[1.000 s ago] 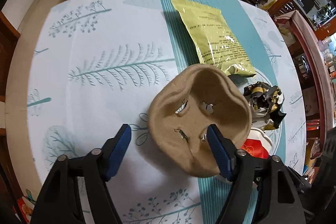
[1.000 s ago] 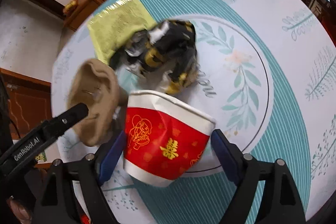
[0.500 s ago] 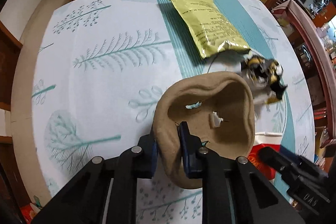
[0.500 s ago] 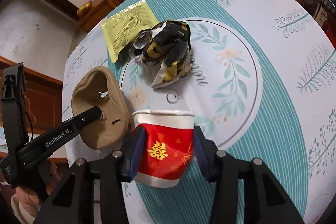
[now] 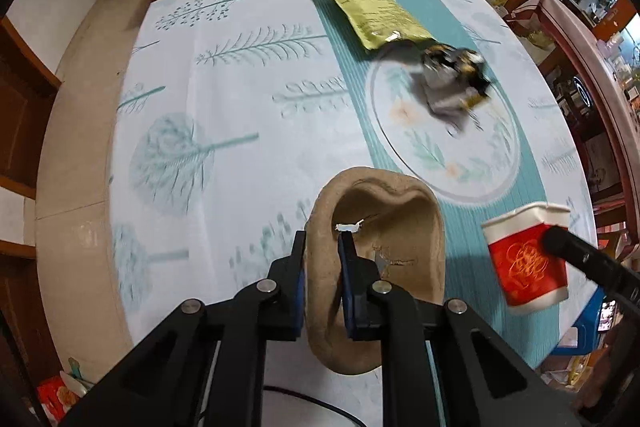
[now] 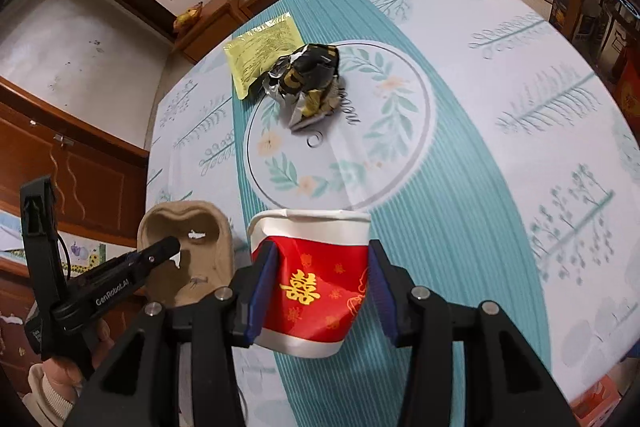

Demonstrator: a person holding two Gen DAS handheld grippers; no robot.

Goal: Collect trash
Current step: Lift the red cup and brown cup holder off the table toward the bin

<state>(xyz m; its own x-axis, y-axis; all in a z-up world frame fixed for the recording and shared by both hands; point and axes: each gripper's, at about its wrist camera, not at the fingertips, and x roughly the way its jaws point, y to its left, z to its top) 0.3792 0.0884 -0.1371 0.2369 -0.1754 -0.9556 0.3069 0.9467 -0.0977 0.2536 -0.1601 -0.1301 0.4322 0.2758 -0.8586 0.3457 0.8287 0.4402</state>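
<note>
Left hand-held gripper (image 5: 322, 263) is pinching the pulp tray's (image 5: 394, 227) wall while our right hand-held gripper (image 6: 318, 277) is squeezing the red paper cup (image 6: 316, 279); both are clearing the desk (image 6: 500, 155). Next we are needing a bin; wrappers (image 6: 306, 83) are lying ahead.

One pulp cup tray (image 5: 384, 227), one red paper cup (image 6: 316, 279), one yellow packet (image 5: 372, 11), one crumpled wrapper (image 6: 308, 79)

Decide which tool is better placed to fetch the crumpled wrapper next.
Neither yet: the left tool grips the pulp tray, the right tool the cup. The wrapper probably lies nearer the right.
</note>
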